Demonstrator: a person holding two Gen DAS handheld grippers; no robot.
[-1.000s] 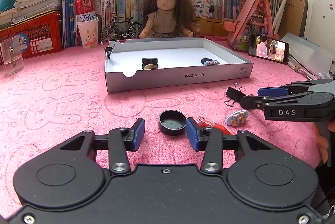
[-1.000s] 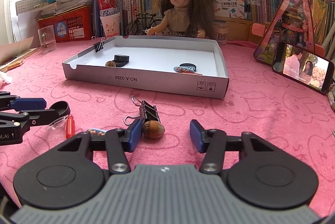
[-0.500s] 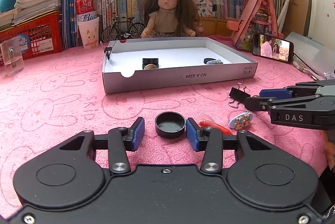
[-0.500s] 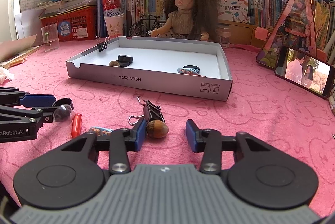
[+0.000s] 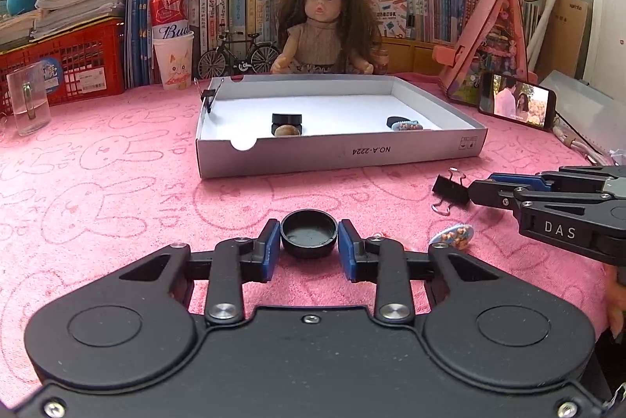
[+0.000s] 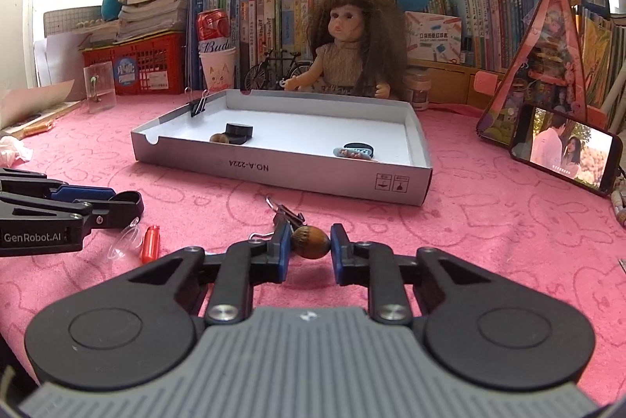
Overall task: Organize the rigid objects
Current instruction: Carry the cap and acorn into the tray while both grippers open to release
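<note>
My left gripper (image 5: 309, 242) is shut on a round black cap (image 5: 309, 232) low over the pink cloth. My right gripper (image 6: 310, 243) is shut on a brown acorn-like nut (image 6: 311, 242), with a black binder clip (image 6: 287, 216) just behind its left finger. The white cardboard tray (image 5: 340, 154) lies ahead and holds a black cap, a nut, a blue badge and a clipped-on binder clip. In the left wrist view the binder clip (image 5: 450, 189) and a printed badge (image 5: 452, 236) lie to the right. In the right wrist view a red piece (image 6: 150, 242) and a clear piece (image 6: 125, 242) lie at left.
A doll (image 5: 324, 27), a toy bicycle (image 5: 238, 56), a paper cup with a can (image 5: 172, 54), a red crate (image 5: 70, 62) and books line the back. A phone (image 5: 516, 103) stands at the right. A clear glass (image 5: 27, 103) stands at the left.
Both grippers closed: the left on the black cap, the right on the nut. Each had its object between open fingers before.
</note>
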